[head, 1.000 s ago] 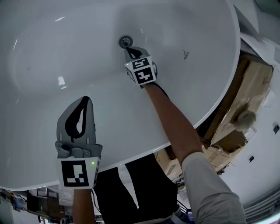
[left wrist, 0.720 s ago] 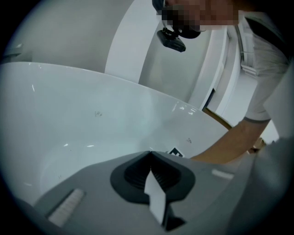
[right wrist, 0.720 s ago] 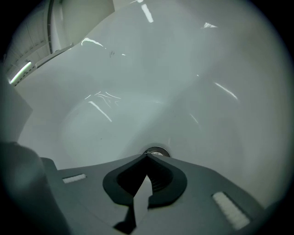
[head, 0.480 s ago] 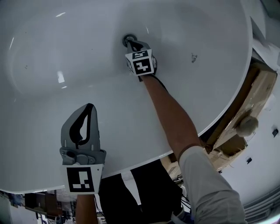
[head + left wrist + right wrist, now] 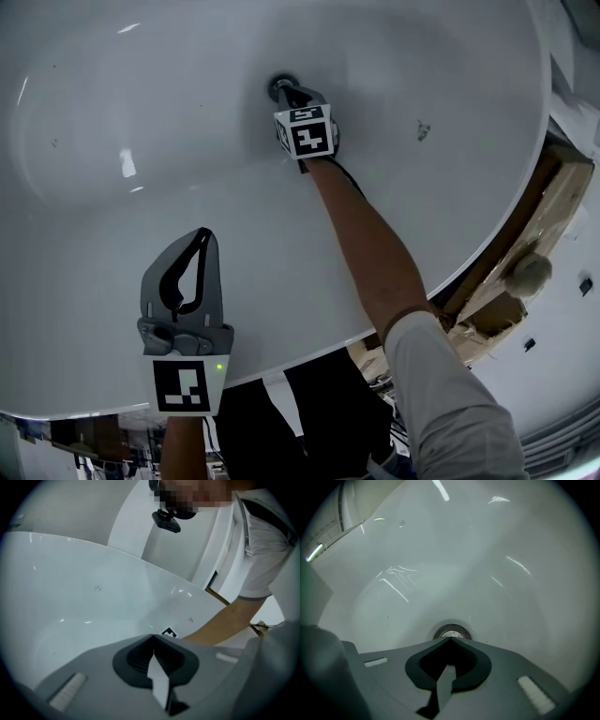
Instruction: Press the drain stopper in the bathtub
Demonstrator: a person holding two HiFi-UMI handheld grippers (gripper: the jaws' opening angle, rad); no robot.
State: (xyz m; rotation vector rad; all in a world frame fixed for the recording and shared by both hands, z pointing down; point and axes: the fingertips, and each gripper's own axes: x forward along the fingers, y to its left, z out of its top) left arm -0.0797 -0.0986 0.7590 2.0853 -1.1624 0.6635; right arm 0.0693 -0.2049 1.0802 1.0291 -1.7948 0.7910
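– While the right gripper [image 5: 286, 91] reaches down into the bathtub [image 5: 141, 141], where is the drain stopper [image 5: 277, 85]?
– It sits in the tub's floor, right at the gripper's tips. The jaws are pressed together with nothing between them, and they meet at the stopper's near rim. I can't tell whether they touch it.
– And the left gripper [image 5: 201, 234]?
– Its jaws are together too, holding nothing. It hovers over the tub's near wall, well apart from the stopper.
– What's in the tub?
– The stopper, plus a small dark speck [image 5: 422, 129] on the right wall.
– Do the views differ?
– The right gripper view shows the stopper's metal ring close up. The left gripper view misses the stopper and catches the person's forearm [image 5: 225, 620] and the right gripper's marker cube [image 5: 168, 633]. Only the head view shows the cardboard box [image 5: 553, 187] beside the tub.
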